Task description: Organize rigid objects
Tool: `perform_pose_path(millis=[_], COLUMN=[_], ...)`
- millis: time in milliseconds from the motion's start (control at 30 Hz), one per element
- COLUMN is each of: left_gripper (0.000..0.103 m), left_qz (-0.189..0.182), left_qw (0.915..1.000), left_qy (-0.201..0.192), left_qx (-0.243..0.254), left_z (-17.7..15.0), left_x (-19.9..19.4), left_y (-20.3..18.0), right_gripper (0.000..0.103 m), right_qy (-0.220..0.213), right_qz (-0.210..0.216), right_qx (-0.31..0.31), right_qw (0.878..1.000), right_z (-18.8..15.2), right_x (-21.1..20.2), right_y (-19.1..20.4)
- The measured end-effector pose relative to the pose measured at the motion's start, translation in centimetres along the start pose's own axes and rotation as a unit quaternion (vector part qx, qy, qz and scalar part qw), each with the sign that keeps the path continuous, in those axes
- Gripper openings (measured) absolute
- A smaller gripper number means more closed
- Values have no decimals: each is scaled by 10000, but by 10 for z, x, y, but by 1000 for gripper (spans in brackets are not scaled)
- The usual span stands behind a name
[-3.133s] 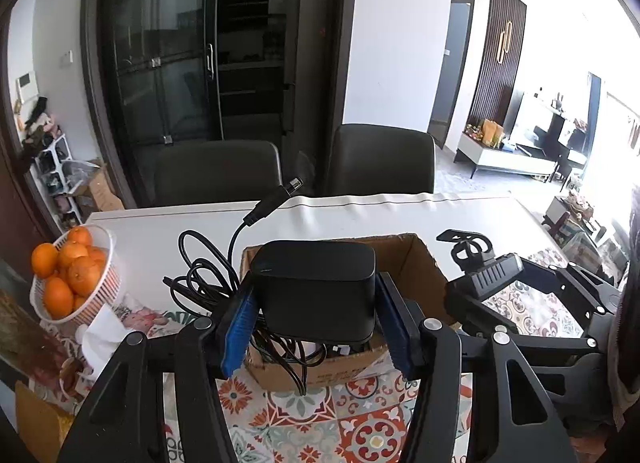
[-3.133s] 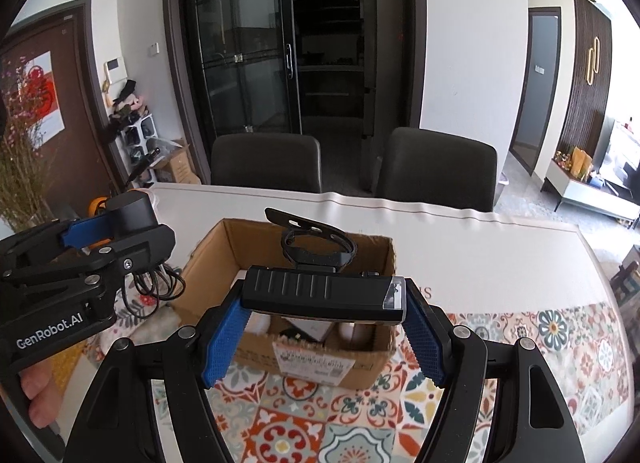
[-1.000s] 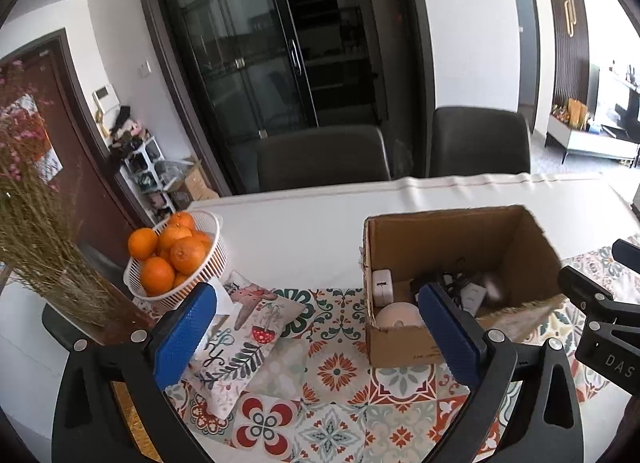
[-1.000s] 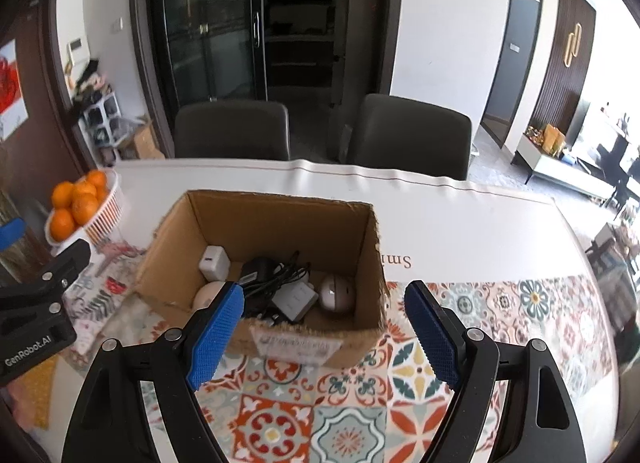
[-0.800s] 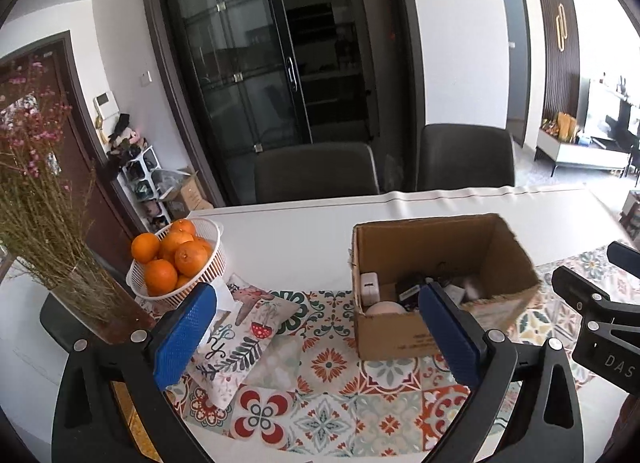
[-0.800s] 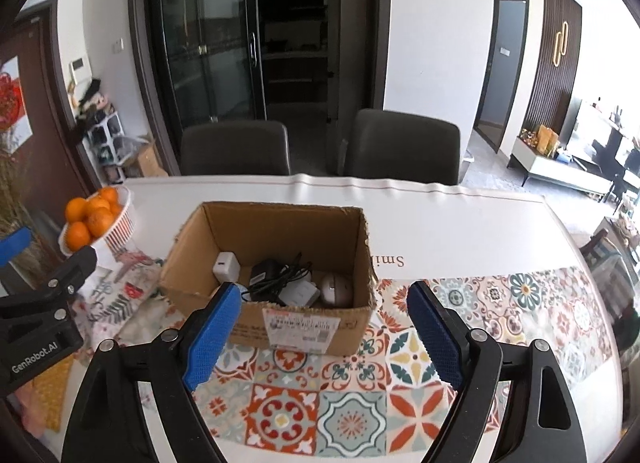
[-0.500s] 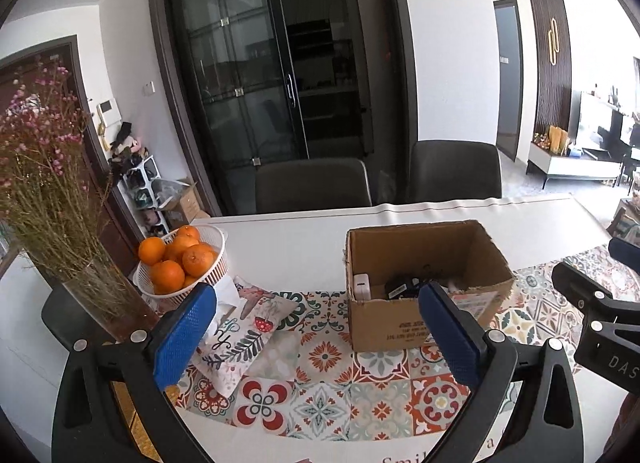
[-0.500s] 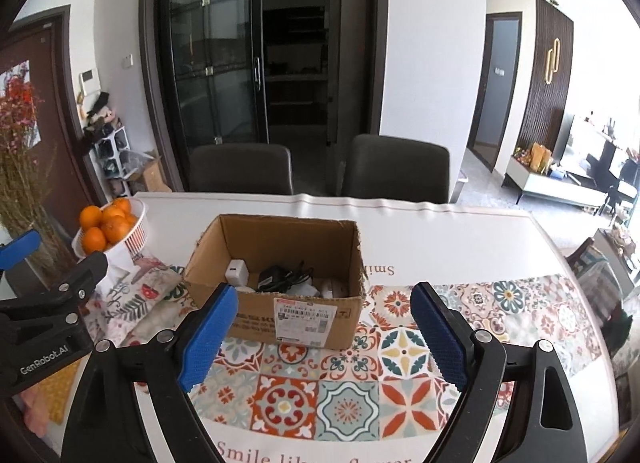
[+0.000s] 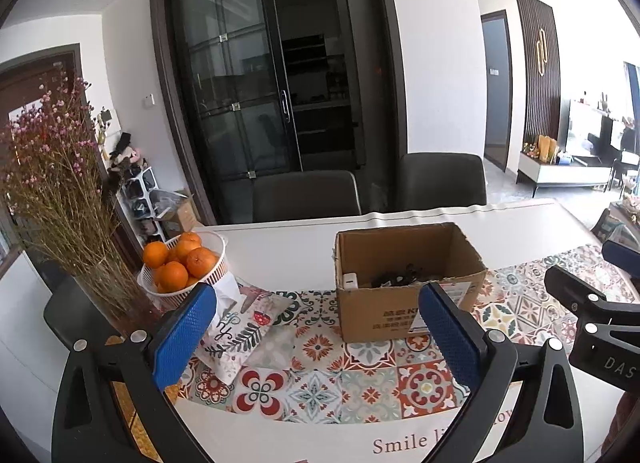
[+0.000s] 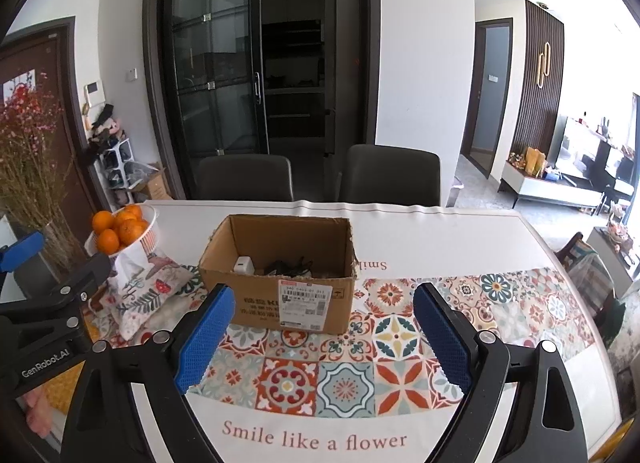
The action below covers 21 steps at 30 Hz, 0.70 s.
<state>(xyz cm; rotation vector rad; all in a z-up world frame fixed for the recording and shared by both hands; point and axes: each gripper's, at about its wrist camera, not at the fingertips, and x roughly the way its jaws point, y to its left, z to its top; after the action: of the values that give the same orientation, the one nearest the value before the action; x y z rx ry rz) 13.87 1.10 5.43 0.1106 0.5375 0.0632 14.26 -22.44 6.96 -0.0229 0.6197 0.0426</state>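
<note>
Both the left gripper [image 9: 316, 335] and right gripper [image 10: 322, 337] are wide open and empty with the cardboard box [image 10: 280, 275] just ahead of them, so honestly the main risk is bumping it and spilling the loose cables [image 10: 290, 265] inside.

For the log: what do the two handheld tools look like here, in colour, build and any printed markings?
Both match: the left tool and the right tool have black plastic frames with silver screws and two fingers faced with blue textured pads. In the right wrist view the left tool's body reads "GenRobot.AI" in white; in the left wrist view the right tool's body shows white "DAS". No cables or sleeves show.
</note>
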Motion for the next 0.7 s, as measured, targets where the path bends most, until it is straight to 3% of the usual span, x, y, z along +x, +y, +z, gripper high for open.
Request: perform_pose_path(millis=[700], left_gripper=[103], left_qz=[-15], left_qw=[9998], left_qy=[-205], left_qx=[-30], left_z=[0], left_x=[-25], left_y=[-4], right_gripper=[91], right_qy=[-141], right_qz=[91], right_qx=[15], right_qw=[9999], right_z=[0], right_x=[-21], right_y=[-4])
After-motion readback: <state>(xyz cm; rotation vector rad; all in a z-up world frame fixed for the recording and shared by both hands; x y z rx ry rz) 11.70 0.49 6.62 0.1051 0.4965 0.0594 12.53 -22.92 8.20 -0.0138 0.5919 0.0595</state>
